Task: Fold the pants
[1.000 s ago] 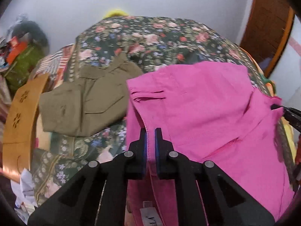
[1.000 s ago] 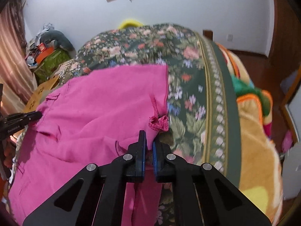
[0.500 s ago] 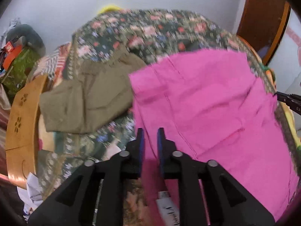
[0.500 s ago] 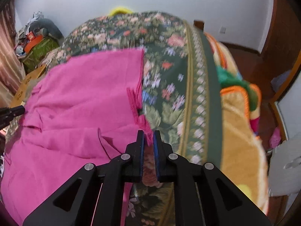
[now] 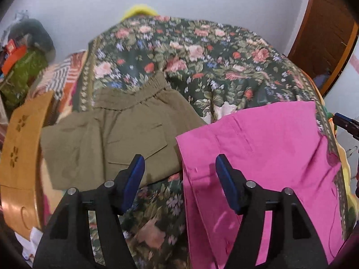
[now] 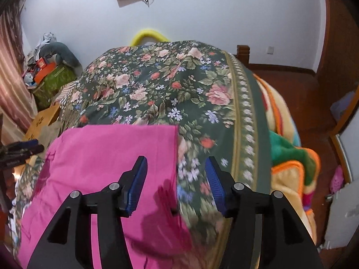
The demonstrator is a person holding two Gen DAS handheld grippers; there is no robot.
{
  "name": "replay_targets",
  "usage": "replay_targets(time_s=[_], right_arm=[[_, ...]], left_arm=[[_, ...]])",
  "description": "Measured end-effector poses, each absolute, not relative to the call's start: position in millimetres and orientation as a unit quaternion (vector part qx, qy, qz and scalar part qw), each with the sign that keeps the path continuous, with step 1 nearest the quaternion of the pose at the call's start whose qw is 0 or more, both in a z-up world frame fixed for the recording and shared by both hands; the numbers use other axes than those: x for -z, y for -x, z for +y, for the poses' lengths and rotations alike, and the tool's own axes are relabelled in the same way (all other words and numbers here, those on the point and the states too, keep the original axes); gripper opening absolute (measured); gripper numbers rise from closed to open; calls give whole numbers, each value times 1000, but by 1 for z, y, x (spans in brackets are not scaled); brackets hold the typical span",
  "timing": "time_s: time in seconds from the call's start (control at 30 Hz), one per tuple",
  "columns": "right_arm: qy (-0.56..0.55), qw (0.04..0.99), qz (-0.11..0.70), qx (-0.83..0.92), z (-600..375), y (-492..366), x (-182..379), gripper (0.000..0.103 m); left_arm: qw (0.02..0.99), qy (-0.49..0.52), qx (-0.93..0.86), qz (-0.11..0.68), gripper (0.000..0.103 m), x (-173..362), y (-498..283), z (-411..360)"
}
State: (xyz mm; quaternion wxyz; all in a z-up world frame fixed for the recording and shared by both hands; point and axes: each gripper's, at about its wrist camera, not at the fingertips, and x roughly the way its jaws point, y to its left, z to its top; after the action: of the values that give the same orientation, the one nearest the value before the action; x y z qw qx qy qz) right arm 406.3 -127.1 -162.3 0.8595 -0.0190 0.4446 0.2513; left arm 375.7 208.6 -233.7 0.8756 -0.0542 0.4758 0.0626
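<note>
Pink pants (image 5: pixel 264 154) lie spread on the floral bedspread (image 5: pixel 202 51); they also show in the right wrist view (image 6: pixel 107 157). My left gripper (image 5: pixel 179 170) is open and empty above the pants' left edge. My right gripper (image 6: pixel 176 170) is open and empty above the pants' right edge, over the bedspread (image 6: pixel 170 83). The right gripper's tip (image 5: pixel 345 123) shows at the far right of the left wrist view; the left gripper's tip (image 6: pixel 20 150) shows at the left of the right wrist view.
Folded olive pants (image 5: pixel 116 134) lie left of the pink ones. A wooden bed board (image 5: pixel 20 154) stands at the left edge. A yellow and orange blanket (image 6: pixel 289 157) hangs off the right side. Clutter (image 6: pixel 49 71) sits by the wall.
Both grippers were shut on the pink pants' edges and have opened, letting the cloth go. The pants now lie flatter on the bed.
</note>
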Motion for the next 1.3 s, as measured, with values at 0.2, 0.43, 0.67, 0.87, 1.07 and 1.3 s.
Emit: replay_targets(time_s=[0.2,0.43,0.67,0.87,1.07,1.3], right_arm=[[19,849,459,-259,-108,-433,183,50],[9,850,453,-268,-95,-440,199,45],[49,857,434,-273,-83,-431,191,6],[59,870,409,-270,-85,-421,172,4],[64,902,343,-254,-90,-409,117,3],[37,914,295,-277,-108,-372,54,3]], left_arm=[[870,64,-50,486,65,257,-399,209],[854,119,23,506,53,272,-414,205],[867,109,0,487,45,260,-413,196],[873,105,3,475,14,241,-408,193],[914,59,-10,401,13,180,-389,171],[929,17,-16,370,14,133,-353,154]])
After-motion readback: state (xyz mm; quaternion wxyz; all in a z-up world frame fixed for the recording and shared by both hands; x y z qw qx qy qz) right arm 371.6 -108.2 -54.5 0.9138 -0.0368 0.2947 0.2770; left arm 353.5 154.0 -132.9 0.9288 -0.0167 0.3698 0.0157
